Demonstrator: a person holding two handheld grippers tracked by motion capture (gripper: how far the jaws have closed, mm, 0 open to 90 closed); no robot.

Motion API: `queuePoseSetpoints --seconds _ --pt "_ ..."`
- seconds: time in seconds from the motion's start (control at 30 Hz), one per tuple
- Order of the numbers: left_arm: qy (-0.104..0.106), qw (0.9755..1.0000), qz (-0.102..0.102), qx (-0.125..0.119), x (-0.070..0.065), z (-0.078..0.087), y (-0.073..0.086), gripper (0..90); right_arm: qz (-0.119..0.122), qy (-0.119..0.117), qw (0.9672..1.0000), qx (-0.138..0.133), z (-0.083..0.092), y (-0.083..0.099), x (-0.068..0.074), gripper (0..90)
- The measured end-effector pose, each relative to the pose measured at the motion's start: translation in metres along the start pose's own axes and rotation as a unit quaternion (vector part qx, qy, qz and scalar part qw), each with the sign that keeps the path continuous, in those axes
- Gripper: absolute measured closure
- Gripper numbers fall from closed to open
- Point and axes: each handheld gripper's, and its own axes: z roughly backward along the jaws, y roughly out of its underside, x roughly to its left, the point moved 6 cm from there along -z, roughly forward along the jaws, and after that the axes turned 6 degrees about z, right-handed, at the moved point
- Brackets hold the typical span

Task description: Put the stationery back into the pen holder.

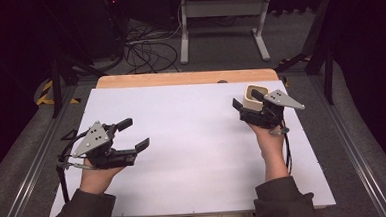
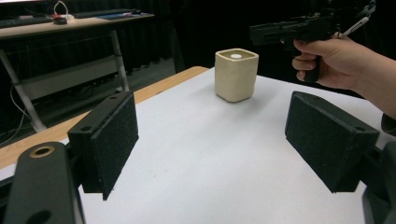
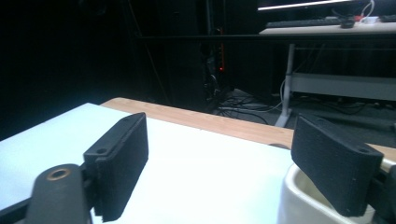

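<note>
The left gripper (image 1: 132, 135) hovers over the near left of the table (image 1: 193, 153), jaws apart with nothing between them. Farther off, the right gripper (image 1: 248, 105) sits at the cream cup (image 2: 236, 74), which stands upright near the table's far right edge — jaws spread, not pressing it. This looks like a release; next, the hand must lift clear without tipping the cup. Beyond lie floor cables (image 1: 145, 53) — nothing blocks the way.
</note>
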Motion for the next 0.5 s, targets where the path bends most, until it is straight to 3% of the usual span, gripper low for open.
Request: queuePoseSetpoints --seconds 0.5 --pt "-0.001 1.0 -0.001 0.0 0.0 0.001 0.0 18.1 0.003 -0.044 0.999 -0.01 0.017 -0.003 0.023 10.7"
